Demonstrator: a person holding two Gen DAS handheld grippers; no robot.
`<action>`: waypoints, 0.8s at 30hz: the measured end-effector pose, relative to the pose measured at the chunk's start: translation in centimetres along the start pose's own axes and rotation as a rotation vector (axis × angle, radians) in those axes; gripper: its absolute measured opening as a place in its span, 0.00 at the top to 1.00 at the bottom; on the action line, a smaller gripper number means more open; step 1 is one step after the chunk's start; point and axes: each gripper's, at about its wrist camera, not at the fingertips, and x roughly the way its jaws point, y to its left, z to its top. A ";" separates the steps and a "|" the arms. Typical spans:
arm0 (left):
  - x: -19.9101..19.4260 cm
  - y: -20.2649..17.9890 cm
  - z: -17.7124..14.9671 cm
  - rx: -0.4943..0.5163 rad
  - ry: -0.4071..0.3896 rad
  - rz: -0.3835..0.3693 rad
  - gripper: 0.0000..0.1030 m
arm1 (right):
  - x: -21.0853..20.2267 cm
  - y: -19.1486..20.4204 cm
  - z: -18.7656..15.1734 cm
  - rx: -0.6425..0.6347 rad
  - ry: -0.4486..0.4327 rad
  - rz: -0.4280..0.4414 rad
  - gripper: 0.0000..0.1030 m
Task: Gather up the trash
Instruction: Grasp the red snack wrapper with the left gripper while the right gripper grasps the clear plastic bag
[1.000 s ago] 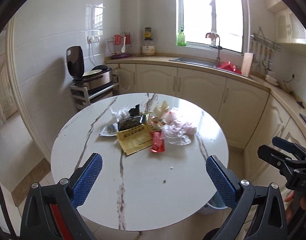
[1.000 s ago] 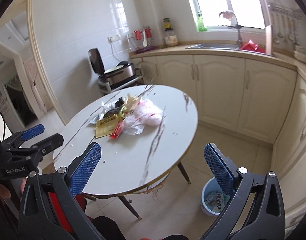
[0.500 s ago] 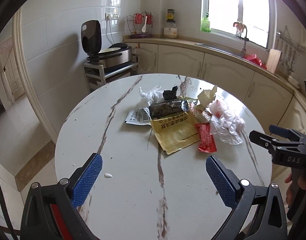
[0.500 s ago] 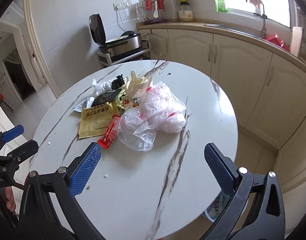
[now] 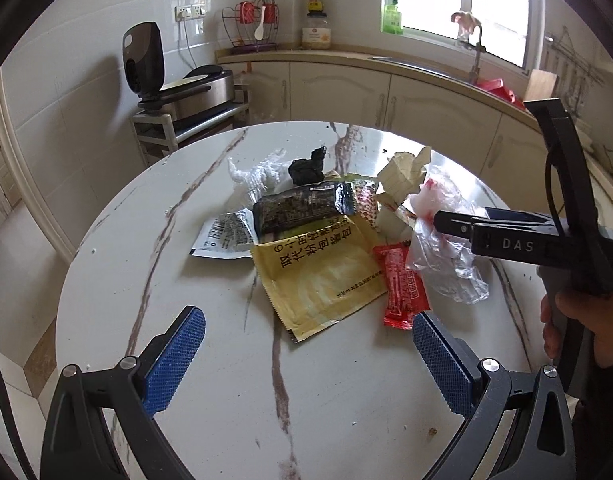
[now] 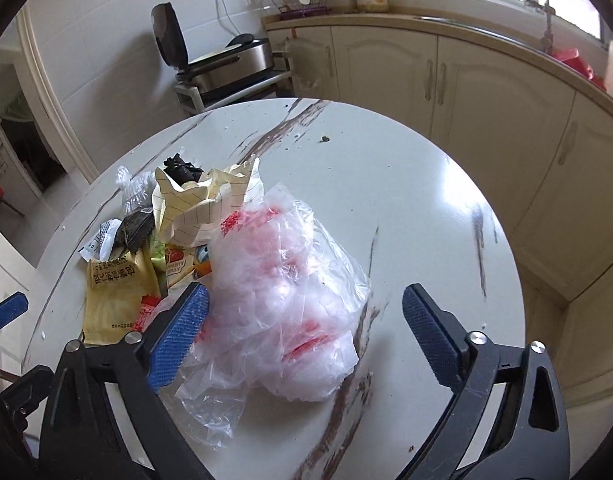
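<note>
A pile of trash lies on the round marble table (image 5: 210, 360): a yellow pouch (image 5: 318, 276), a red wrapper (image 5: 402, 284), a dark snack packet (image 5: 302, 208), a white barcode wrapper (image 5: 222, 236), a black crumpled bag (image 5: 306, 168) and lined paper (image 5: 402, 176). My left gripper (image 5: 306, 360) is open just in front of the yellow pouch, holding nothing. My right gripper (image 6: 306, 336) straddles a clear plastic bag with red print (image 6: 290, 288). Its jaws are closing. The left pad (image 6: 178, 336) is at the bag's edge, and the right pad (image 6: 430, 336) stands apart from it.
An open rice cooker (image 5: 178, 76) stands on a rack beyond the table. Cream cabinets (image 6: 486, 96) and a counter with a sink (image 5: 418, 64) run along the back and right. A person's hand (image 5: 570, 320) holds the right gripper's handle. Crumbs dot the table's near side.
Both grippers have come forward and lower over the table toward the pile. The right gripper now has the plastic bag between its jaws, which stand narrower than before.
</note>
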 end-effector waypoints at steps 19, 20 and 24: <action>7.6 -6.6 2.6 0.090 0.114 0.012 0.27 | -7.9 -4.5 -5.7 0.062 -0.102 0.131 0.49; 8.1 -6.9 2.6 0.096 0.128 0.018 0.35 | -7.9 -4.6 -6.0 0.064 -0.097 0.135 0.49; 9.1 -7.4 3.0 0.100 0.123 0.005 0.36 | -8.0 -4.7 -6.7 0.076 -0.096 0.150 0.49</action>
